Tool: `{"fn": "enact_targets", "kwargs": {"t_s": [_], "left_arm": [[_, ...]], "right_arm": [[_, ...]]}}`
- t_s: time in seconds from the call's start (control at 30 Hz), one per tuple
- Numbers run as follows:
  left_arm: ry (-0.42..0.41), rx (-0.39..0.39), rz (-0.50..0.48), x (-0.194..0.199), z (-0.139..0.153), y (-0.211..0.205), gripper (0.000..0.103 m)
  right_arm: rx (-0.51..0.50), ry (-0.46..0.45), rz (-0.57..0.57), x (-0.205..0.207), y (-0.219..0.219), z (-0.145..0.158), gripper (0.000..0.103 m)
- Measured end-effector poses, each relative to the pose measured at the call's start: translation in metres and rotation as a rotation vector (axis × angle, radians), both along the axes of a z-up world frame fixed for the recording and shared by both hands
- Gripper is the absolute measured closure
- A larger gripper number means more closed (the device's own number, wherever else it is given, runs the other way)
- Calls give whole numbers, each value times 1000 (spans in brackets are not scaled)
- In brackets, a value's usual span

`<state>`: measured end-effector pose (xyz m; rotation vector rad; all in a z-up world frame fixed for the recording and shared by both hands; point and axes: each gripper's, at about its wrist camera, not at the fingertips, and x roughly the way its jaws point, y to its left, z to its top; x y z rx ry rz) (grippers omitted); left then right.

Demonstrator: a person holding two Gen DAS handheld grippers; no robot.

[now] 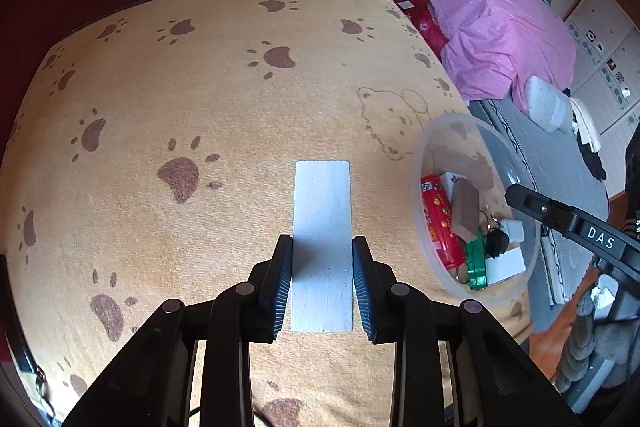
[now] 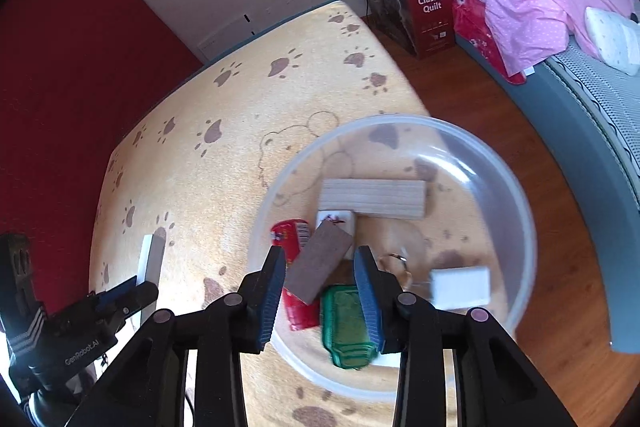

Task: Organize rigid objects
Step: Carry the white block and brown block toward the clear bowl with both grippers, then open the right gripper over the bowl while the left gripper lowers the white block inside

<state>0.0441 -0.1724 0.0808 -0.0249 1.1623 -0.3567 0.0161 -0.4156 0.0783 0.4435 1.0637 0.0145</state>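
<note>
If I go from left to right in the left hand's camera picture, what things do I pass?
Big brown paw print → white block held in the left gripper → red packet in the clear bowl → right gripper.

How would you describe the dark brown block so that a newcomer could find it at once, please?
Find the clear round bowl on the paw-print cloth. Among its clutter, the dark brown block leans across a red packet, beside a green item. It is the only dark block; the others are pale.
</note>
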Motion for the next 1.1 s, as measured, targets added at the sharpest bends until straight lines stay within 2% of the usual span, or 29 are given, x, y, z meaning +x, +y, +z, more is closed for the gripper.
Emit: {"fn": "enact_targets", "kwargs": {"t_s": [0.33, 0.53, 1.1], "left_arm": [[-19, 5, -64, -6, 6, -45, 73], [-9, 4, -126, -7, 4, -76, 73], [-10, 13, -268, -6, 0, -154, 73]], "right_arm": [[3, 15, -31, -23, -32, -9, 64], [7, 21, -63, -39, -50, -14, 59], [18, 27, -109, -62, -78, -19, 58]]}}
